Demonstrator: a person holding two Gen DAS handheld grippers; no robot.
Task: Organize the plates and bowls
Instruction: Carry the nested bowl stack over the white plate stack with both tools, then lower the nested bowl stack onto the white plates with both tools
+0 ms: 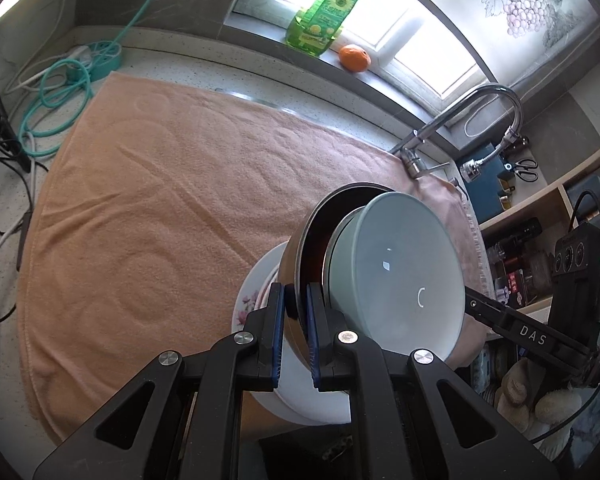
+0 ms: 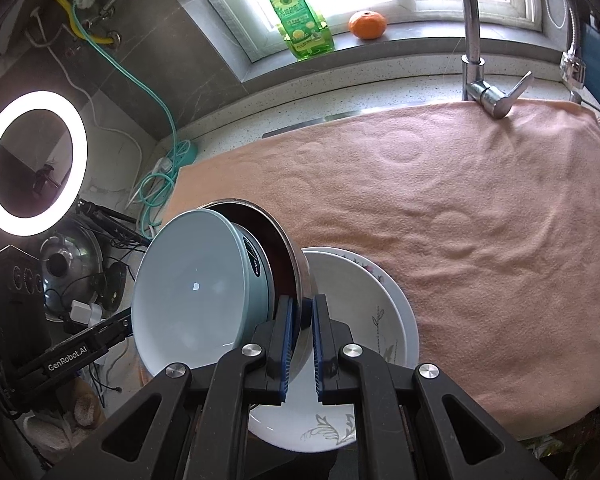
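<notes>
The left claw (image 1: pixel 296 312) points steeply down at the worktop, its blue-padded fingers (image 1: pixel 277 332) clamped on the near rim of a round stainless-steel bowl with a dark inside (image 1: pixel 312 236). The right claw (image 2: pixel 301 328) comes in from the opposite side at a similar steep tilt and is clamped on the far rim of the same steel bowl (image 2: pixel 288 264), so both hold it between them. The bowl is tipped up on edge. Nested inside it sits a pale blue-grey ceramic bowl with a white inside (image 1: pixel 396 276), tilted too, its open mouth facing the right claw's side (image 2: pixel 188 300). Just beneath the pair lies a white porcelain plate with a flower pattern (image 1: pixel 256 292), seen in the right wrist view (image 2: pixel 384 328) at the near edge of a peach-coloured terry towel (image 1: pixel 160 208) spread over the speckled white stone worktop (image 1: pixel 4 240). Whether the steel bowl touches the plate I cannot tell. On the windowsill behind stand a green plastic bottle with a sunflower label (image 1: pixel 326 10) and an orange fruit (image 1: pixel 354 57). A curved chrome tap (image 1: pixel 460 128) rises at the towel's far corner.
</notes>
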